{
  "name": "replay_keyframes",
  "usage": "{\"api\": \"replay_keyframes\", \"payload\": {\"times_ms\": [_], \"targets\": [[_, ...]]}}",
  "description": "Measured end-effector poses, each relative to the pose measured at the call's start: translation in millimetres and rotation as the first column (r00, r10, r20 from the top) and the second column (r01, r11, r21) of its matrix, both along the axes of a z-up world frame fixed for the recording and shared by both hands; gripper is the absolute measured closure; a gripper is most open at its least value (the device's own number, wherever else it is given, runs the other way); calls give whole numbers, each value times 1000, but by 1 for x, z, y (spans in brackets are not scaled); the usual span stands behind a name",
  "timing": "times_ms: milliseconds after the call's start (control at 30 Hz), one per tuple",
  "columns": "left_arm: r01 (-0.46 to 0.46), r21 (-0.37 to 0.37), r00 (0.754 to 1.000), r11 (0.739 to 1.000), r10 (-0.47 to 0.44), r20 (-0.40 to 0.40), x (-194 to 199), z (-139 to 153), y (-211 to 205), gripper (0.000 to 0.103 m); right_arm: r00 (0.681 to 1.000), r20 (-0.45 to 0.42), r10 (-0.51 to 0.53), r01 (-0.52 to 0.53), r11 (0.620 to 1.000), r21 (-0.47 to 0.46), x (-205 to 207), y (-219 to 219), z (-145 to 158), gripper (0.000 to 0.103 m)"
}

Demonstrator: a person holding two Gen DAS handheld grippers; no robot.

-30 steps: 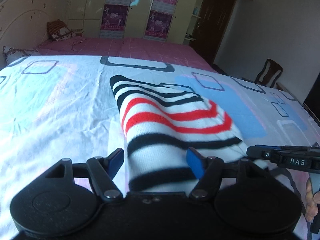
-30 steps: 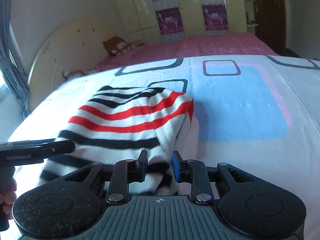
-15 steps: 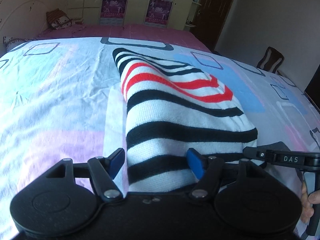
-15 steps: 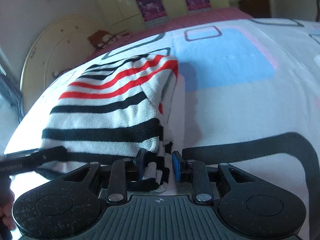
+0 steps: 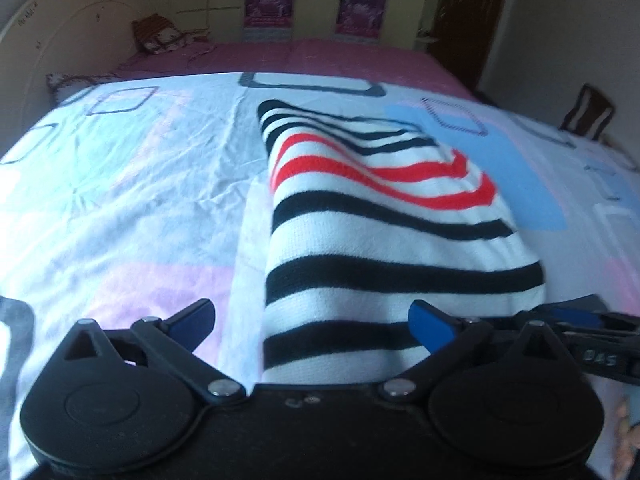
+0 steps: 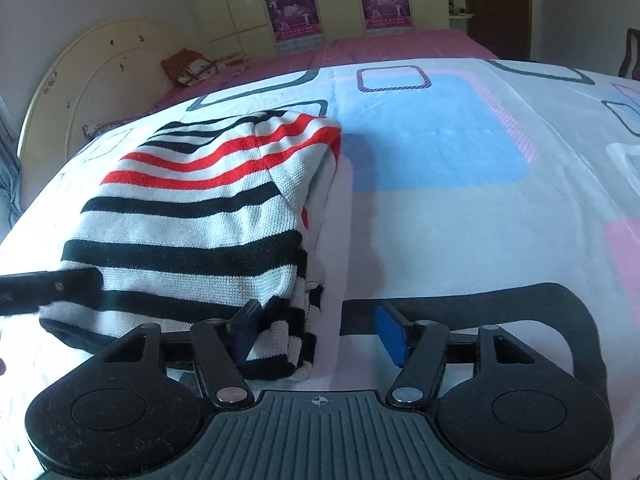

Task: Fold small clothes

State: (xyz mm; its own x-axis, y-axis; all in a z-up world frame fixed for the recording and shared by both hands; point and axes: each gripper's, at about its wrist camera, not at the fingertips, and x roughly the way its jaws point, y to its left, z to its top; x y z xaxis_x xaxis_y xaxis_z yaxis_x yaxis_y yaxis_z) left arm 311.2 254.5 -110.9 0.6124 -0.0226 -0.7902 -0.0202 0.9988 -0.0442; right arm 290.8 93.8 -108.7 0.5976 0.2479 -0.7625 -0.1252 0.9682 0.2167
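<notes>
Both grippers have let go: the left gripper (image 5: 312,322) and right gripper (image 6: 318,334) now have jaws spread around the folded striped sweater (image 5: 372,240) on the bed (image 5: 120,208).

A sunlit bedroom holds a patterned bed (image 6: 460,216), cream wardrobes (image 6: 240,0) with purple posters (image 6: 294,10), a dark door (image 6: 500,4) and a wooden chair (image 5: 588,114).

**Striped garment between spread fingers**

The left tool (image 5: 312,320) has its blue-tipped fingers (image 5: 430,326) wide apart, the folded striped garment (image 5: 376,232) lying between them on the patterned bed sheet (image 5: 120,200). The right tool (image 5: 580,326) reaches in at the garment's near right edge. A wooden chair (image 5: 588,114) stands far right.
</notes>
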Motion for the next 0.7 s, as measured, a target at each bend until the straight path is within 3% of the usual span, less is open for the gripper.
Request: {"api": "replay_keyframes", "payload": {"times_ms": [67,133,267,400,567,700], "targets": [[-22,82,999,996,24,-24,0,-3,-9,0,1000,3,15,-15,998,-53,-1,5,0,20],[-21,133,999,991,26,-37,-1,-5,-17,0,999,21,44,-42,994,-104,-3,11,1,19],[-26,161,1000,987,24,11,-12,2,-26,0,996,58,65,-57,990,-130,-13,11,13,19],[-67,167,990,984,45,137,-43,31,-34,0,989,112,96,-83,990,-116,-40,3,34,19],[-51,163,947,985,-5,322,-102,82,-50,0,971,193,142,-128,988,-85,-84,-7,64,19],[-54,231,934,972,-32,356,-148,105,-71,0,952,256,167,-155,986,-67,-130,-18,91,19]]}}
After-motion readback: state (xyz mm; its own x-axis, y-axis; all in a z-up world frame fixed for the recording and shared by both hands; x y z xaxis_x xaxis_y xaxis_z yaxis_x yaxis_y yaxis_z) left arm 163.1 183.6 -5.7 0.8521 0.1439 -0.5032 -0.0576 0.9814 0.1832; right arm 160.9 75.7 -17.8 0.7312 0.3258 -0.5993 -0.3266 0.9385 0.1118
